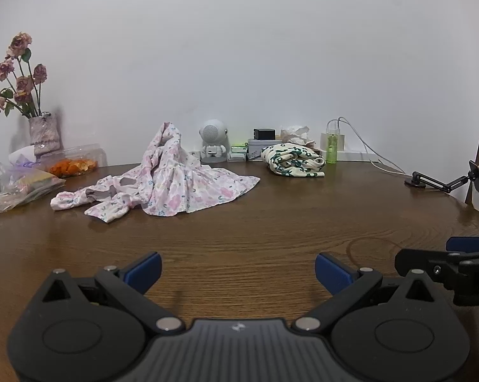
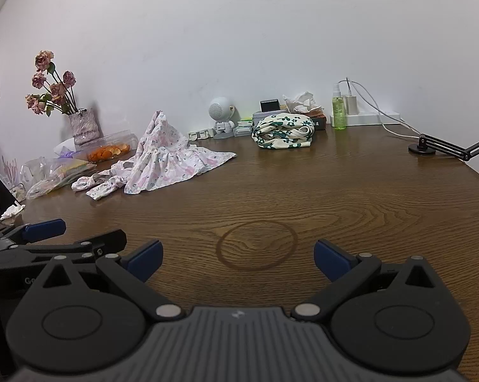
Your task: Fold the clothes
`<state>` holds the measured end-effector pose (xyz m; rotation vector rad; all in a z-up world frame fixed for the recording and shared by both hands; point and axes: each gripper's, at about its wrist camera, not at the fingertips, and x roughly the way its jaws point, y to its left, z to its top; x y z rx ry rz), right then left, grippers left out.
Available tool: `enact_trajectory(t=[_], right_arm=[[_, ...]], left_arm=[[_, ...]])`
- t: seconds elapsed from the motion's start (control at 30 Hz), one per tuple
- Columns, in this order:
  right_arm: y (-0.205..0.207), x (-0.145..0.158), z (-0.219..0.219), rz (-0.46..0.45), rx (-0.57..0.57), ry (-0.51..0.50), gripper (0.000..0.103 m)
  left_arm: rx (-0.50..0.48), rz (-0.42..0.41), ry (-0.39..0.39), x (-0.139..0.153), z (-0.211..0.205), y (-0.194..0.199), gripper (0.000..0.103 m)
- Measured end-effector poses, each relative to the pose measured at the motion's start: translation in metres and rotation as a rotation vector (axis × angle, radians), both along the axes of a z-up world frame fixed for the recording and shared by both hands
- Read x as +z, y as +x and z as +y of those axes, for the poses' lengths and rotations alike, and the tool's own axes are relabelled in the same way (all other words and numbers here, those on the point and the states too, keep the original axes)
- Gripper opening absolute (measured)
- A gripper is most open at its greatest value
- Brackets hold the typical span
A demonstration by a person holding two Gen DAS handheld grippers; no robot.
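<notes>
A crumpled pink-flowered garment lies heaped on the wooden table, left of centre and well beyond both grippers. A bundled cream cloth with green flowers rests near the back wall. My left gripper hovers over the near table edge, open, nothing between its blue pads. My right gripper sits beside it, also open and empty. In the left wrist view the right gripper's fingers show at the right edge; in the right wrist view the left gripper's fingers show at the left.
A vase of dried roses, plastic bags and a box of orange pieces crowd the back left. A small robot figure, boxes, tissues, a green spray bottle, charger cables and a black jointed stand line the back and right.
</notes>
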<state>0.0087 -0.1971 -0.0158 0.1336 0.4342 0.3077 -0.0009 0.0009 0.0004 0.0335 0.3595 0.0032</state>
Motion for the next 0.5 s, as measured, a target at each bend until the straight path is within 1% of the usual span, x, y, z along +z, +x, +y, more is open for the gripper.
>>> enact_trajectory(t=[0.23,0.33,0.5], right_arm=[[-0.0013,0.0005,-0.001,0.002,0.0,0.001,0.103],[-0.0008,0.0002,0.0007,0.002,0.0,0.002,0.103],[-0.0016,-0.0001,0.0003,0.001,0.0,0.002,0.103]], left_arm=[[0.001,0.003,-0.011,-0.0006,0.0015,-0.002,0.103],[0.004,0.018,-0.011,0.0004,0.0005,0.0019,0.103],[0.004,0.018,-0.006,0.0002,-0.0001,0.0033,0.103]])
